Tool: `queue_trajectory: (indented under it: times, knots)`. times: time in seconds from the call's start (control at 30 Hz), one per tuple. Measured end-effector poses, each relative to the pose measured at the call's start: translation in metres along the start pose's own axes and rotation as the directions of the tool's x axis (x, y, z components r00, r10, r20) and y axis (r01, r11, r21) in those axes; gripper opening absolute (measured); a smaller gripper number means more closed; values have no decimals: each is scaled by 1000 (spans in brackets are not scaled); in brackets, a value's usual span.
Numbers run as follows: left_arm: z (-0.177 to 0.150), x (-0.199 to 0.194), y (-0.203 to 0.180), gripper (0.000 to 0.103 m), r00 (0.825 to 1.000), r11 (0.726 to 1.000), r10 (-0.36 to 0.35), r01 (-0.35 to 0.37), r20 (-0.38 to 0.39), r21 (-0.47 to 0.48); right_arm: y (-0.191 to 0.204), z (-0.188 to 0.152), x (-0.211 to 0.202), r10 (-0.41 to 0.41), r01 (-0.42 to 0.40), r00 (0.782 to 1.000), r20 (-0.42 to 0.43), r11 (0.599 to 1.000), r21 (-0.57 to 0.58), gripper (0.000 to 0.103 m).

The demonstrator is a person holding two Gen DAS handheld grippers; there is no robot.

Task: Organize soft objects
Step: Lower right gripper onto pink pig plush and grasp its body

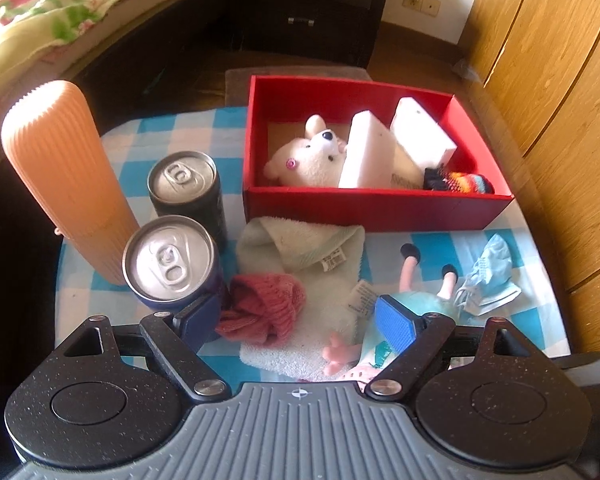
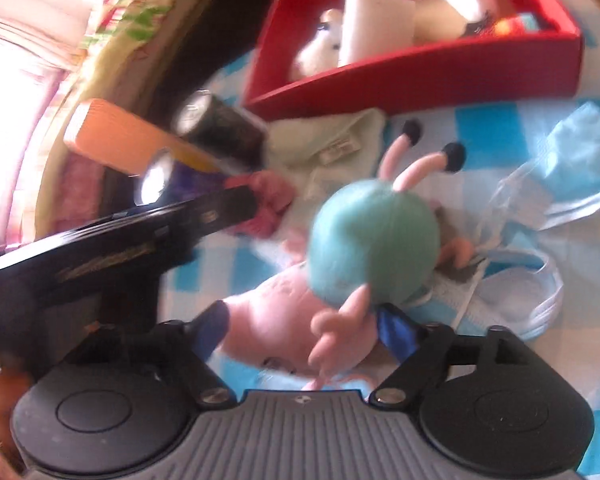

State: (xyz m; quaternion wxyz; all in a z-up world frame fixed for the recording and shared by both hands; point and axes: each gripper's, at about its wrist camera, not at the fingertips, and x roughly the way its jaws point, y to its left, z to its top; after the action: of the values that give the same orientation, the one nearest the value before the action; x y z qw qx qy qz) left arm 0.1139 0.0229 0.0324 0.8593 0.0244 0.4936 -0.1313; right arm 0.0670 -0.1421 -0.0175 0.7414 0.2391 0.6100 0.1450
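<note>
A red box [image 1: 376, 208] holds a white plush bear [image 1: 312, 156], two white sponges [image 1: 366, 152] and a striped knit item [image 1: 460, 180]. In front of it lie a white towel [image 1: 300, 248], a pink knit hat [image 1: 268, 304], a pig plush doll [image 1: 412, 304] and a blue face mask [image 1: 488, 280]. My left gripper [image 1: 296, 320] is open, low over the hat and towel. In the blurred right wrist view my right gripper [image 2: 304, 328] stands around the pig doll's [image 2: 372, 248] pink head; the jaws are wide and it is unclear if they press it. The box [image 2: 420, 76] sits beyond.
Two drink cans [image 1: 172, 260] and a ribbed orange cylinder [image 1: 60, 176] stand at the left of the blue checked tablecloth [image 1: 420, 244]. A bed lies at far left, a dark dresser behind, a wooden wardrobe at right. The left gripper's body [image 2: 120, 248] shows in the right wrist view.
</note>
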Motion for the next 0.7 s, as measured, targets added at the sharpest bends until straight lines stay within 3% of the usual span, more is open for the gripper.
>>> queue_trajectory:
  times: [0.1,0.23,0.3,0.37,0.5,0.63,0.7]
  knots:
    - [0,-3,4,83,1000,1000,-14,14,6,-7,-3,-1,18,32,-30,999,-28,996,79,68]
    - [2,-3,7,83,999,999,-32,32,2,-27,0,-5,33,7,-8,999,38,1000,2,68]
    - [1,-3,6,83,1000,999,-29,29,1,-17,-1,-7,36,52,-51,998,25,998,-25,58]
    - [1,-2,5,83,1000,1000,-30,30,-1,-11,0,-8,27,60,-59,998,15,996,-67,52]
    - [2,6,1,83,999,999,-40,40,-22,-9,-11,-16,1,100,-99,995,2,991,-94,49]
    - [6,25,-10,83,995,998,-64,65,-71,5,-28,-28,-24,67,-63,997,25,990,-124,49]
    - [8,37,-13,83,995,999,-41,42,-92,7,-36,-32,-30,44,-39,999,31,990,-136,49]
